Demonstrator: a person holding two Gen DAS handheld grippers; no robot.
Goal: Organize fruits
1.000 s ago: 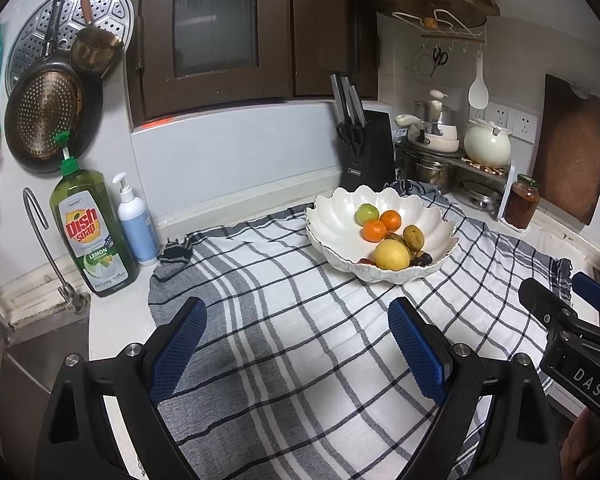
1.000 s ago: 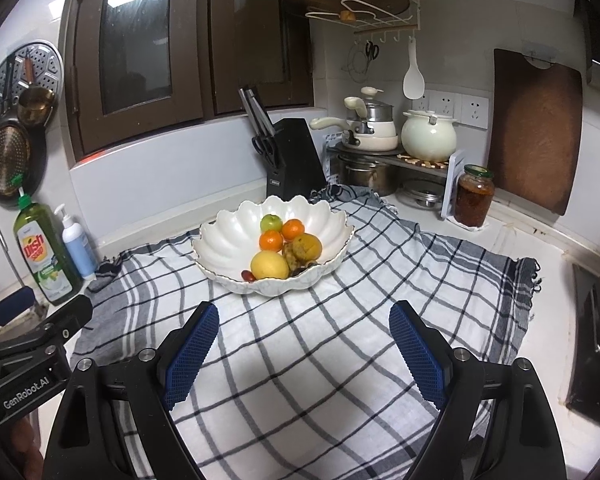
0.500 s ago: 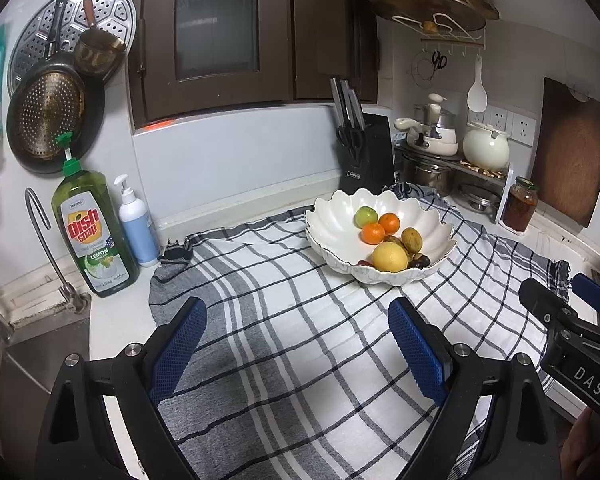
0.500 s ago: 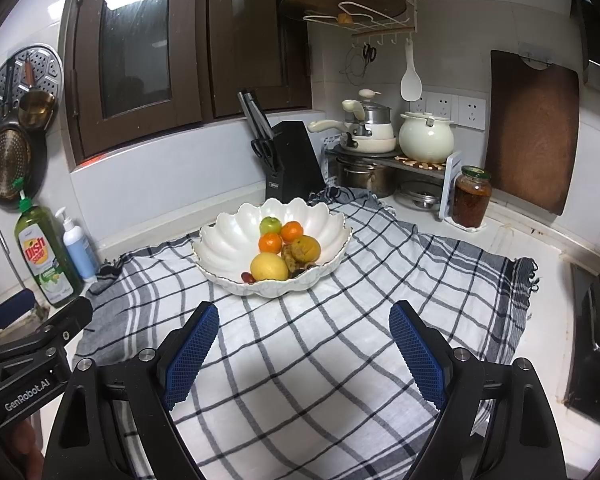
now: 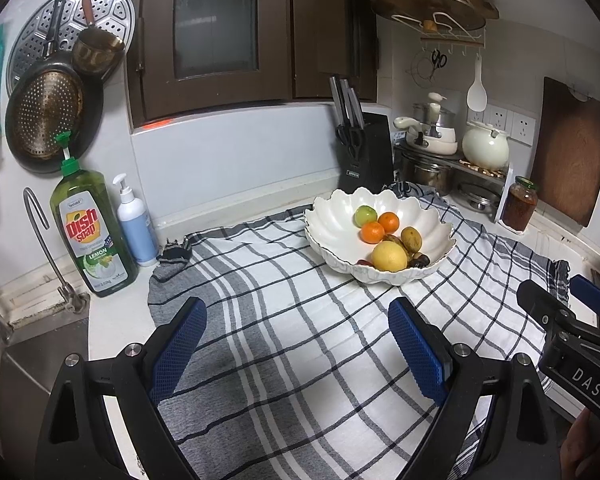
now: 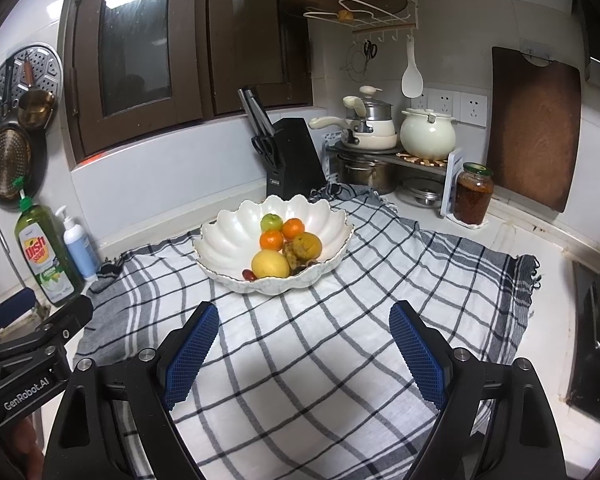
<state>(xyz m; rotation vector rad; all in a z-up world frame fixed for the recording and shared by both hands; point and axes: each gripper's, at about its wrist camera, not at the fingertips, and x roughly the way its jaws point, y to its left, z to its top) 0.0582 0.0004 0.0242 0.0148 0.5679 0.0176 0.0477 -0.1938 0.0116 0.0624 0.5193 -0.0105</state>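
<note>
A white scalloped bowl (image 5: 332, 216) stands on a checked cloth (image 5: 284, 344); it also shows in the right wrist view (image 6: 228, 240). In it lie a yellow fruit (image 5: 389, 256), two oranges (image 5: 372, 232), a green fruit (image 5: 365, 216), a brownish fruit (image 5: 412, 239) and small dark fruits. My left gripper (image 5: 296, 344) is open and empty above the cloth, short of the bowl. My right gripper (image 6: 303, 346) is open and empty, facing the bowl. Each gripper shows at the edge of the other's view.
A dish soap bottle (image 5: 90, 232) and a pump bottle (image 5: 134, 224) stand at the left by the sink tap (image 5: 44, 240). A knife block (image 5: 364, 160), pots (image 5: 432, 168), a jar (image 5: 519, 204) and a cutting board (image 5: 572, 156) line the back and right.
Both grippers have drawn back and risen slightly; the bowl looks a little smaller and farther. Both stay open.
</note>
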